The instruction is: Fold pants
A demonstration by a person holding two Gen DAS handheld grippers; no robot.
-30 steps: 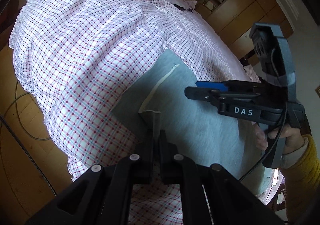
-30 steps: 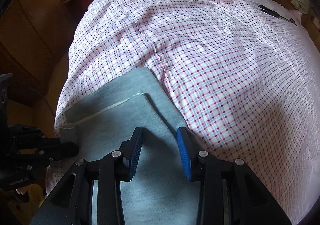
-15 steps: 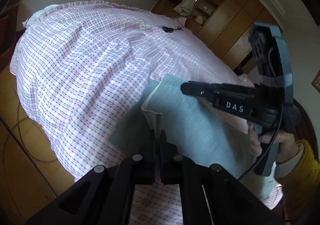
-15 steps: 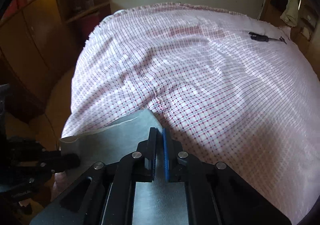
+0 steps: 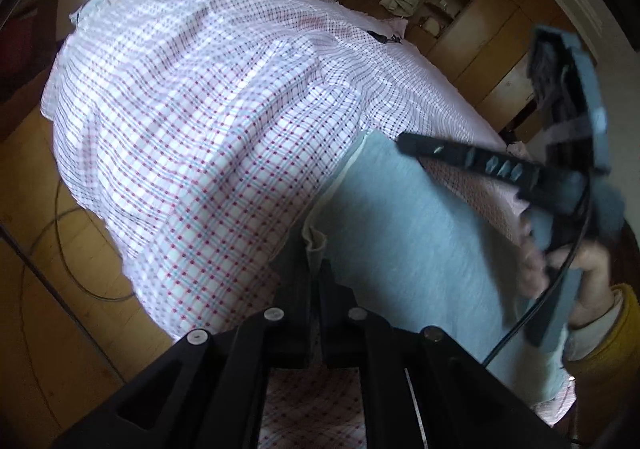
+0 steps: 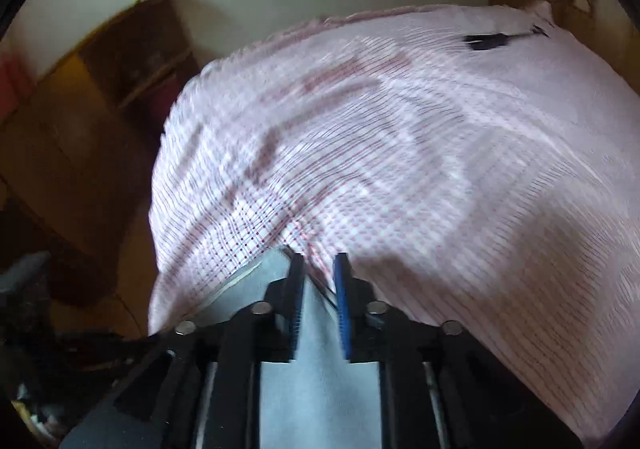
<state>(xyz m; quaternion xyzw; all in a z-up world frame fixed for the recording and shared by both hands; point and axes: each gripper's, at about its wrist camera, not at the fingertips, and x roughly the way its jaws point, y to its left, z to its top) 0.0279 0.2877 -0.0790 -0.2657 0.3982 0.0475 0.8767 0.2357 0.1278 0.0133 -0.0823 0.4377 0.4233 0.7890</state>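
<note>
Since half a second ago the right tool (image 6: pixel 318 261) has parted its blue-padded fingers and let go of the soft grey fabric pants (image 5: pixel 420 241), while the left tool (image 5: pixel 316 249) stays clenched on their pale cream hem and both have swung further out over the bed with the pink-and-white checked sheet (image 5: pixel 208 121). The pants hang lifted above the near edge of the bed, one corner held and the other just freed. By my reading the fold is mid-carry: the raised edge is not yet laid down, and smoothing remains.
</note>
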